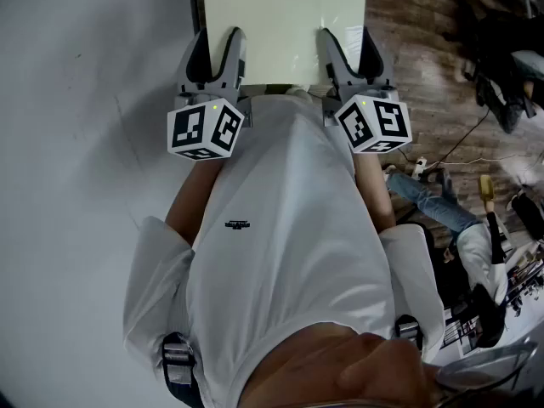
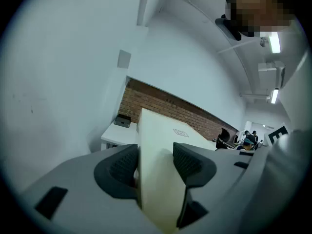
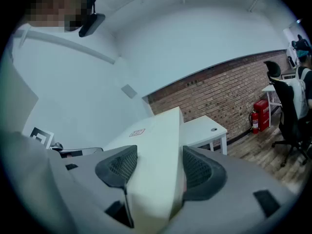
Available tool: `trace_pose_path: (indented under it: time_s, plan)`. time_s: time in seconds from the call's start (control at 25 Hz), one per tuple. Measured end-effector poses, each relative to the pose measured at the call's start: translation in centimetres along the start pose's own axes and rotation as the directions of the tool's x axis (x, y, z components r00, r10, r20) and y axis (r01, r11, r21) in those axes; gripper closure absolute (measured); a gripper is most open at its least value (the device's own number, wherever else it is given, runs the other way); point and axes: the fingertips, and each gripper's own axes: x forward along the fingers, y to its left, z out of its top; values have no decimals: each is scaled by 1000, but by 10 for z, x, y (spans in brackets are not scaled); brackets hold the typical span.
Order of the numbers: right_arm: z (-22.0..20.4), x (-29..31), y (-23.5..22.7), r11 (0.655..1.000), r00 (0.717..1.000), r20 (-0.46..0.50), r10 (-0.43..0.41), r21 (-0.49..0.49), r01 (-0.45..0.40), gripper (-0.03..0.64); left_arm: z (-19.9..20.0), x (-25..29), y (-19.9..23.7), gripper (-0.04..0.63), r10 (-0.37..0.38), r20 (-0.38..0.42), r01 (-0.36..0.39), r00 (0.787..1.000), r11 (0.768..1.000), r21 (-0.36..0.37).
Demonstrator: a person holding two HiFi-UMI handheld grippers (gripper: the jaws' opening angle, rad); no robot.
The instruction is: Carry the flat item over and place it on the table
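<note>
The flat item is a thick cream-white board point(image 1: 285, 24) with a small label near its far edge. It is held off the ground in front of the person's white shirt. My left gripper point(image 1: 217, 48) is shut on the board's near edge at the left, and my right gripper point(image 1: 350, 48) is shut on the same edge at the right. In the left gripper view the board point(image 2: 161, 145) fills the gap between the ribbed pads point(image 2: 123, 167). The right gripper view shows the board point(image 3: 156, 140) wedged between both pads point(image 3: 200, 172) the same way.
A white wall point(image 1: 85, 100) runs close along the left. Wooden floor point(image 1: 416, 49) lies to the right, with cables and a seated person point(image 1: 459, 228) lower right. A white table point(image 3: 207, 128) stands by the brick wall, with a fire extinguisher point(image 3: 258, 113) and an office chair point(image 3: 287, 111) nearby.
</note>
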Motion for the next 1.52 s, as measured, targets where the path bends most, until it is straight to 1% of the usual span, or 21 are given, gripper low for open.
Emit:
trace_pose_path:
  time_s: [0.16, 0.32, 0.56, 0.8, 0.92, 1.12, 1.2, 1.36, 1.52]
  plan:
    - [-16, 13, 17, 1000, 1000, 0, -16, -1, 16, 330, -4, -1, 28, 357, -14, -3, 14, 1000, 1000, -6]
    - [-25, 23, 23, 1000, 1000, 8, -30, 0, 30, 330, -8, 3, 44, 357, -28, -6, 28, 1000, 1000, -11]
    - [-34, 40, 46, 998, 998, 13, -57, 17, 57, 328, -1, 5, 75, 357, -56, -19, 56, 998, 998, -20]
    - [-16, 84, 67, 997, 998, -2, -69, 28, 69, 328, 32, 30, 108, 357, -63, -35, 62, 997, 998, -33]
    - [-9, 107, 85, 997, 997, -4, -75, 22, 75, 328, 48, 38, 131, 357, -68, -37, 67, 997, 997, -36]
    - [-22, 144, 120, 996, 996, 15, -89, 15, 89, 328, 61, 45, 183, 357, -95, -22, 94, 995, 995, -26]
    - [-23, 155, 129, 996, 996, 21, -87, 6, 86, 328, 67, 46, 196, 357, -96, -12, 96, 995, 995, -27]
    - [-19, 175, 129, 996, 996, 13, -84, -4, 84, 328, 71, 62, 207, 357, -89, -10, 88, 996, 995, -41]
    - [-1, 210, 108, 997, 997, 10, -73, 6, 73, 329, 83, 103, 207, 357, -81, -15, 80, 997, 996, -39]
